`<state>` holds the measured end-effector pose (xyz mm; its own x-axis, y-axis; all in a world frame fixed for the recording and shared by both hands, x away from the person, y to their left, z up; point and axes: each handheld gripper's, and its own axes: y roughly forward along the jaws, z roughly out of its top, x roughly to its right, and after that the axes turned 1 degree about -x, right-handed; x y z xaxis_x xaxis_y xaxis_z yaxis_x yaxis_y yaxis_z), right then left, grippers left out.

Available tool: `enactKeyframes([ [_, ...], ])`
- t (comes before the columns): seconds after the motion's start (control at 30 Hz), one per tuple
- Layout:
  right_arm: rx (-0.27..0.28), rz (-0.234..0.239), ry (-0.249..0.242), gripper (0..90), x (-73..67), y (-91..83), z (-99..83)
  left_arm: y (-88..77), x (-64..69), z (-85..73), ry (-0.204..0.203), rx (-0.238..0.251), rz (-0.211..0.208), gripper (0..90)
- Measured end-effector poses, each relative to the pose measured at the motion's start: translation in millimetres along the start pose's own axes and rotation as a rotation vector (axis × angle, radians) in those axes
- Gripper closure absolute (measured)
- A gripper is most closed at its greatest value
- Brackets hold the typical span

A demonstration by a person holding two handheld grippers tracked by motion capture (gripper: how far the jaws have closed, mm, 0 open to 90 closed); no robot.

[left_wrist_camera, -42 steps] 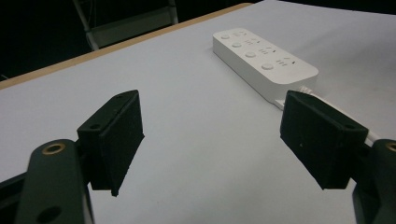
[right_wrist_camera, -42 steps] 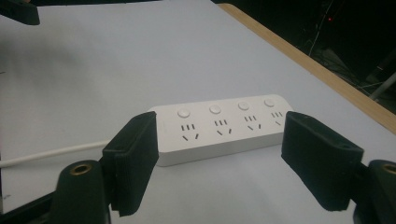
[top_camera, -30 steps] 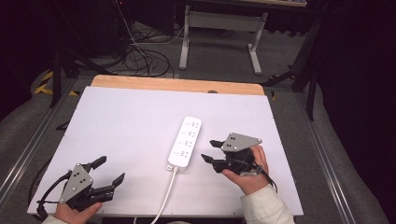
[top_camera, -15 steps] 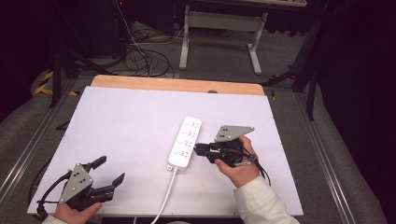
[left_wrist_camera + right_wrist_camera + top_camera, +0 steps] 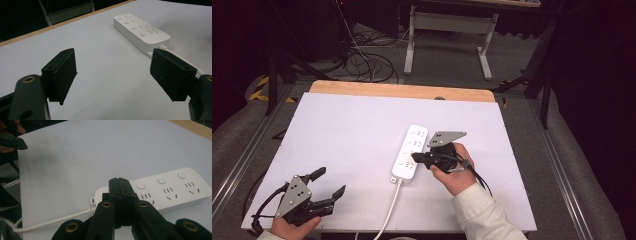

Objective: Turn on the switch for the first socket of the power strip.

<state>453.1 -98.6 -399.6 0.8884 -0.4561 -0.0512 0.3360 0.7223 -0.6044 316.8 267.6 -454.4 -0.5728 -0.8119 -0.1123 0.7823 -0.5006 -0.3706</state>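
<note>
We look down on a dark room with grey carpet and a tangle of cables behind a table (image 5: pixel 337 130) covered by a smooth matte white sheet, a strip of pale wood showing along its far edge. Near the middle lies a power strip (image 5: pixel 410 152): a flat, glossy white plastic bar with rounded corners, round buttons and slotted sockets, its white cord (image 5: pixel 388 212) running toward the near edge. Our right tool (image 5: pixel 415 157) rests at the strip's right side, its tips over the strip's near sockets. Its blocky black jaws have just been closing and now stand pressed flat together with nothing between them; whether they touch the plastic we cannot tell. Our left tool (image 5: pixel 328 183) sits at the near left corner, well apart from the strip, its matte rectangular pads (image 5: pixel 62 75) spread wide over bare sheet.
</note>
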Motion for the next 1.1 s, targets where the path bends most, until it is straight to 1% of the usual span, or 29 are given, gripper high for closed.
enactKeyframes([
  [0.23, -0.004, 0.001, 0.005, 90.0, 3.5, 19.1, 1.3, -0.1, -0.5, 0.0, 0.006, -0.001, 0.0, 22.0],
  [0.37, -0.013, -0.003, -0.022, 90.0, 1.7, 28.4, 1.7, -0.2, -0.1, 0.1, 0.0, 0.003, -0.002, 22.1],
  [0.53, -0.034, -0.002, -0.034, 90.0, 0.0, 40.7, 0.6, -0.2, 0.1, 0.1, 0.001, 0.001, -0.003, 22.2],
  [0.57, -0.04, -0.002, -0.035, 90.0, -0.1, 43.2, 0.1, -0.3, -0.2, 0.2, 0.007, 0.001, -0.003, 22.2],
  [0.9, -0.079, -0.002, -0.023, 90.0, 1.3, 66.7, -6.6, 0.0, -0.1, 0.2, 0.009, -0.001, -0.002, 22.2],
  [1.1, -0.095, -0.013, -0.023, 90.0, 2.4, 75.9, -9.0, 0.0, -0.1, 0.1, 0.009, -0.001, -0.003, 22.2],
])
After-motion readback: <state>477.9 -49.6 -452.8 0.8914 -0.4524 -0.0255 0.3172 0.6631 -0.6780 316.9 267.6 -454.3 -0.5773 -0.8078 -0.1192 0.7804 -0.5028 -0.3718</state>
